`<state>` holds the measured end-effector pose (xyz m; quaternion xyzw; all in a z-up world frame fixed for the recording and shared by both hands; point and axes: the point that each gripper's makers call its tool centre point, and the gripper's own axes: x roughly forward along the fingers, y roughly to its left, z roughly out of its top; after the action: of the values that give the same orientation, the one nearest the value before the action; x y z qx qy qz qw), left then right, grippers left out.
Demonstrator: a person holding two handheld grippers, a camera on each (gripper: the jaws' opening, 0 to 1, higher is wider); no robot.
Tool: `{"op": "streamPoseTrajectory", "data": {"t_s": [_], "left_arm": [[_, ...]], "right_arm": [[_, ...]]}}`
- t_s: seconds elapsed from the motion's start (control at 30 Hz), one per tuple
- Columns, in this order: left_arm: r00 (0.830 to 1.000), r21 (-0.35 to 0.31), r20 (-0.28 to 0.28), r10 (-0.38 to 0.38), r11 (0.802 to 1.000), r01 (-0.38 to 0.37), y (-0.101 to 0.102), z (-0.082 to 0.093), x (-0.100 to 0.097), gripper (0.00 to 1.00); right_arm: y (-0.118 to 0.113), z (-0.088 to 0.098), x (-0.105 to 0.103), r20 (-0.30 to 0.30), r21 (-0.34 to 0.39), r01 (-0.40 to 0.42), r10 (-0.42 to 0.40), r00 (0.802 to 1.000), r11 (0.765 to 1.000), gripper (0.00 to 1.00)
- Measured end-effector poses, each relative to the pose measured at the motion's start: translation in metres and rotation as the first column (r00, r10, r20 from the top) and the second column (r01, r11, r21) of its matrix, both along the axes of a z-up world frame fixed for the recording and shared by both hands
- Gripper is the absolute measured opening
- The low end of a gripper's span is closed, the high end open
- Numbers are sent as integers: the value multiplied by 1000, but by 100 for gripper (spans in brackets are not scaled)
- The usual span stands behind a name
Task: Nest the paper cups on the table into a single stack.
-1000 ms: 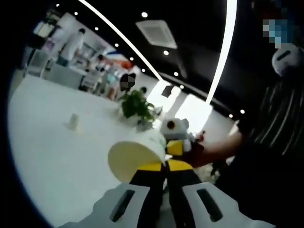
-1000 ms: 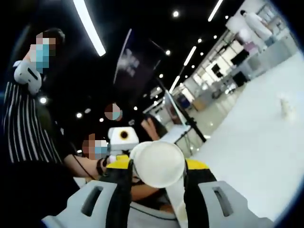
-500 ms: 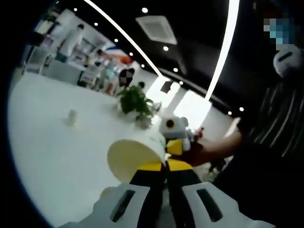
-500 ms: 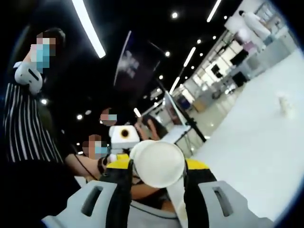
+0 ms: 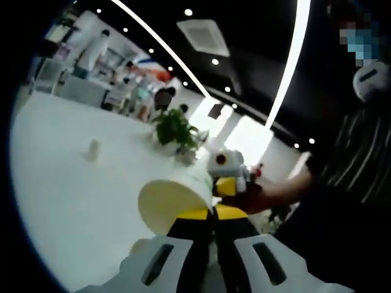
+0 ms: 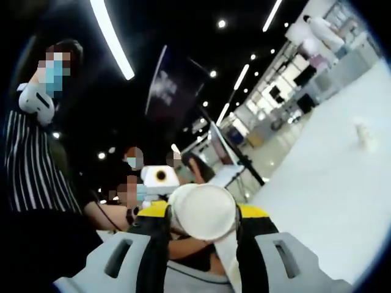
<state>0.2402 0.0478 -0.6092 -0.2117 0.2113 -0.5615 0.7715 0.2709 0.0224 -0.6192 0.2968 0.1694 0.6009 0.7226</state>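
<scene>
White and smooth, the table (image 5: 67,201) spreads wide under a dark ceiling crossed by long bright light strips (image 5: 287,67) and dotted with small round lamps. The room is a large open hall, with people standing by counters in the far background.

From the left gripper view, the left gripper (image 5: 212,213) has its yellow-tipped jaws drawn close together, pinching the side wall of a paper cup (image 5: 174,198). That cup lies tilted on its side in the air, its open mouth facing left. Farther off, a second small paper cup (image 5: 93,150) stands alone on the table. A green potted plant (image 5: 175,129) sits near the table's far edge. Just past the held cup, the right gripper (image 5: 227,183) comes in, carried by a person in a dark striped top (image 5: 360,159).

From the right gripper view, the right gripper (image 6: 203,210) has its jaws set at a moderate width, gripping a paper cup (image 6: 203,212) on both sides, with the cup's round flat base turned toward the camera. Behind it the left gripper's body (image 6: 160,177) is visible. A distant cup (image 6: 365,133) stands on the table (image 6: 330,201) at right. A dark banner (image 6: 168,85) on a stand rises behind.
</scene>
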Motion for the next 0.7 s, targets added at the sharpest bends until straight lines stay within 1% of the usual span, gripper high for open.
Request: {"op": "streamPoseTrajectory", "data": {"t_s": [0.17, 0.43, 0.7], "left_arm": [[1000, 3, -1, 1, 1000, -1, 1, 0, 2, 0], [1000, 6, -5, 0, 1000, 0, 2, -1, 1, 0], [1000, 10, -10, 8, 1000, -8, 7, -2, 2, 0]], "right_arm": [[-9, 0, 5, -3, 3, 22, -22, 1000, 1000, 39], [-29, 1, 17, 25, -10, 84, -84, 996, 996, 40], [-51, -2, 30, 35, -25, 141, -140, 990, 990, 40]]}}
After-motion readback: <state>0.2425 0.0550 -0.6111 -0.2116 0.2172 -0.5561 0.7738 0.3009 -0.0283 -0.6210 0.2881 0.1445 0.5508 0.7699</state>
